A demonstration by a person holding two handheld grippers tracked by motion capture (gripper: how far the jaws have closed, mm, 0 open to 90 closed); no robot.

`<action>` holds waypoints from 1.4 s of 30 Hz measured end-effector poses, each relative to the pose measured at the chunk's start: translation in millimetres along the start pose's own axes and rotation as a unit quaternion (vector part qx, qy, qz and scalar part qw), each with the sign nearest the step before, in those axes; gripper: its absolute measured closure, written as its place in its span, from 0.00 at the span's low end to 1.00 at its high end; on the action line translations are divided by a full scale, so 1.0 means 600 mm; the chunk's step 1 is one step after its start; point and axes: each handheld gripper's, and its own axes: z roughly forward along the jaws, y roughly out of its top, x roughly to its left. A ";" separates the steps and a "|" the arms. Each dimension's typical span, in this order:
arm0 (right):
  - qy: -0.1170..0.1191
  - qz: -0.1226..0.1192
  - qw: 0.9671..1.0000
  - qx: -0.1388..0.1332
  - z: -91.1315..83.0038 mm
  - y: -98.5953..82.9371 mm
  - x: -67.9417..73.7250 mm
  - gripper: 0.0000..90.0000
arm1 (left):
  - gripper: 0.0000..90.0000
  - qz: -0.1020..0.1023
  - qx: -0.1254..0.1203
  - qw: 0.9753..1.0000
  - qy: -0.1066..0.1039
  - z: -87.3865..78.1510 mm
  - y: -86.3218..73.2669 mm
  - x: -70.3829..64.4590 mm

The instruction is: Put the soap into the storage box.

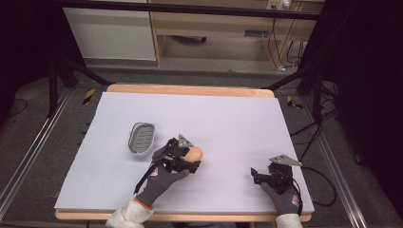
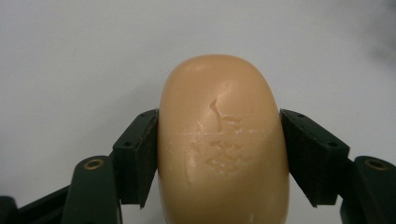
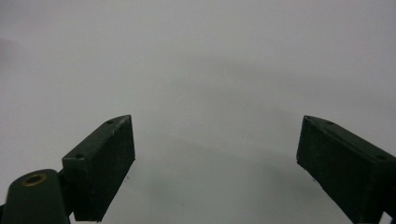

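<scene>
High view: my left gripper (image 1: 194, 160) is closed on a peach-coloured bar of soap (image 1: 194, 153), low over the middle of the pale worktop (image 1: 228, 123). Left gripper view: the soap (image 2: 223, 140) sits squarely between both jaws, each pad pressed flat against one of its long sides, its rounded end projecting beyond the jaw tips; faint embossed marks show on its upper face. A grey slotted soap dish (image 1: 141, 138) lies near the gripper, to its left and slightly farther back, apart from it. My right gripper (image 1: 255, 175) rests near the worktop's right front corner, well apart from the soap; right gripper view: its jaws stand wide apart, holding nothing, over bare worktop (image 3: 201, 70).
</scene>
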 end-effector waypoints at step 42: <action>-0.002 -0.005 1.000 0.001 0.003 -0.001 -0.001 0.13 | 0.35 -0.077 -0.062 0.992 0.079 -0.121 -0.014 0.141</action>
